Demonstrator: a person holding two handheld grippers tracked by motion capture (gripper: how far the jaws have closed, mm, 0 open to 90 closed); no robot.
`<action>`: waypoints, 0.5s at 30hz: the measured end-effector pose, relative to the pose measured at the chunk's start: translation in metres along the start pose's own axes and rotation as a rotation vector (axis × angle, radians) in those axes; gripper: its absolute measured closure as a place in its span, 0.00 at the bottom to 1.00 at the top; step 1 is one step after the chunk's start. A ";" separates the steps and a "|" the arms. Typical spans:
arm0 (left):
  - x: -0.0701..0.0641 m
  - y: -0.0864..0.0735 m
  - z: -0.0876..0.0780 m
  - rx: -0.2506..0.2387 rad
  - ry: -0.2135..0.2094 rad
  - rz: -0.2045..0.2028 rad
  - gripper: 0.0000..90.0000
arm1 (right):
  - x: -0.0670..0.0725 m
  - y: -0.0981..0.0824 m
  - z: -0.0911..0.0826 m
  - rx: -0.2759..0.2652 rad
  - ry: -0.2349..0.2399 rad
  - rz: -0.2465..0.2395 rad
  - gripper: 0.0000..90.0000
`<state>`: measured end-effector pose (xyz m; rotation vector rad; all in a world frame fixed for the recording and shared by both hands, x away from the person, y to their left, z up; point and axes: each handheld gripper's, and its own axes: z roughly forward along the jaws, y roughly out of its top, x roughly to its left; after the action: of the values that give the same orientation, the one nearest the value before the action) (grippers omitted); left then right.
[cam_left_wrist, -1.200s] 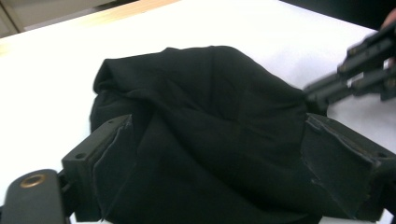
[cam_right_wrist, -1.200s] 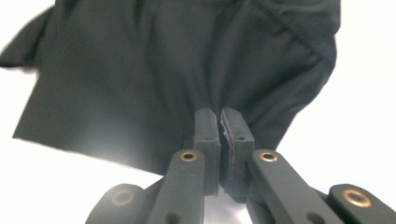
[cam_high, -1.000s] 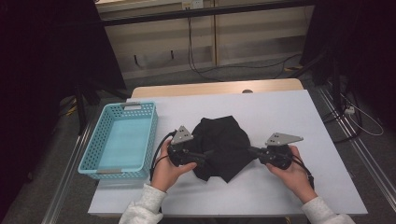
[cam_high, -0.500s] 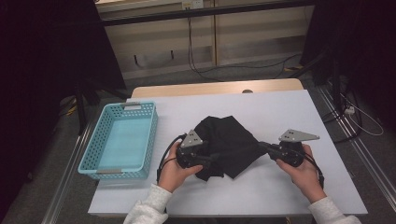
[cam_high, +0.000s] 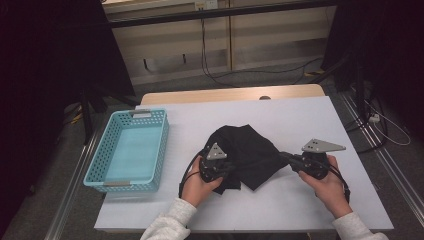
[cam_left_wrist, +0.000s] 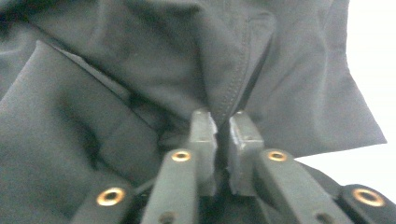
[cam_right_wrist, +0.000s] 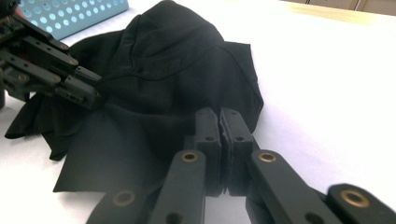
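A black cloth (cam_high: 247, 152) lies rumpled near the middle of the white table (cam_high: 310, 115), with bare tabletop open beyond it, to its right, and along the near edge in front of it. The left tongs (cam_high: 231, 167) sit at the cloth's near-left edge; their jaws have just been closing, and in the left gripper view they stand nearly together, pinching a stitched fold of the cloth (cam_left_wrist: 140, 79) between the pads. The right tongs (cam_high: 286, 157) are clenched on the cloth's right corner, where the right gripper view shows the fabric (cam_right_wrist: 163, 88) drawn in between the two black jaws. The cloth is soft, matte and thin, with sewn seams and loose folds, its near-right edge running out in a flat pointed flap. A light-blue plastic basket (cam_high: 107, 167), rectangular with perforated walls, stands near the table's left edge, well apart from the cloth. Beyond the far edge runs a strip of pale wood (cam_high: 225, 95).
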<state>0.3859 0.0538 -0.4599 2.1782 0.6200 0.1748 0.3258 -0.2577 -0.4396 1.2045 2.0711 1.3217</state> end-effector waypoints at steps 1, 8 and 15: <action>-0.001 0.001 -0.001 0.001 -0.002 -0.001 0.94 | 0.000 0.000 0.000 0.000 0.001 -0.001 0.97; -0.001 0.016 -0.025 -0.041 -0.040 -0.040 0.95 | 0.000 -0.001 -0.002 0.001 -0.001 -0.007 0.96; 0.010 0.024 -0.052 -0.090 -0.021 -0.080 0.96 | 0.005 0.000 -0.001 0.000 0.020 -0.032 0.94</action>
<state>0.3861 0.0823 -0.4089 2.0627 0.6738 0.1349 0.3226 -0.2540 -0.4388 1.1576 2.0952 1.3245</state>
